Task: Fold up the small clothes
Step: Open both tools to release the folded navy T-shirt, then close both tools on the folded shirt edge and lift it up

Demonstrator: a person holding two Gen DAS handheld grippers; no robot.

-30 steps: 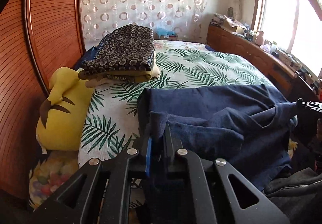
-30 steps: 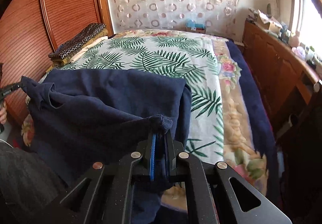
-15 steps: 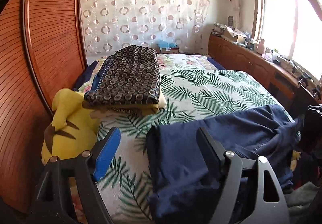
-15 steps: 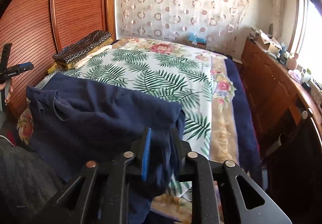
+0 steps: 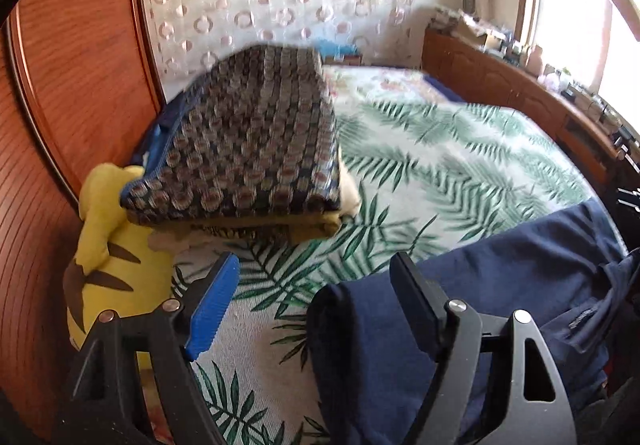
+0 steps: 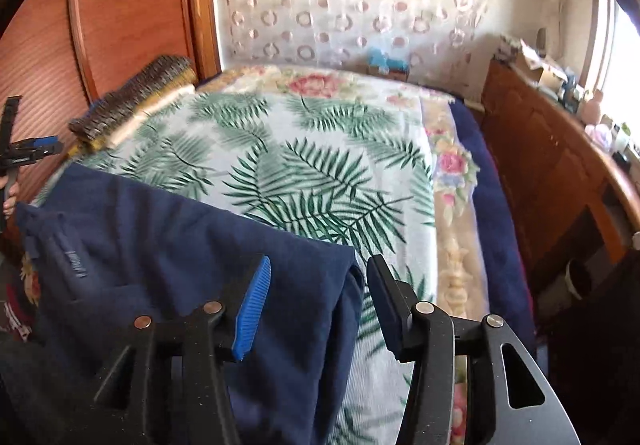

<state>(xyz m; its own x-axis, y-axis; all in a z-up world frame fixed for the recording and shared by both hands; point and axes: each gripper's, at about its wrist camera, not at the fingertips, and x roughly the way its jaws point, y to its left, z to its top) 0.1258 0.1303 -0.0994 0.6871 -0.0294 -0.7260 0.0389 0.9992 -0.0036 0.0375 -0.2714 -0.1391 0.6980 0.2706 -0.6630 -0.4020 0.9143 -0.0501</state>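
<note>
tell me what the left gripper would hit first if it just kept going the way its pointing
Most likely the leaf-print bedspread: the open left gripper aims down at the strip between the yellow plush toy and the navy garment. The stack of folded clothes lies further on, though depth is uncertain.

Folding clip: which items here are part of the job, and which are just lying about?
Job: navy garment; folded stack; left gripper, open; right gripper, jaws opening, pads off the cloth.
Lying about: yellow plush toy; clutter on the wooden cabinet.
</note>
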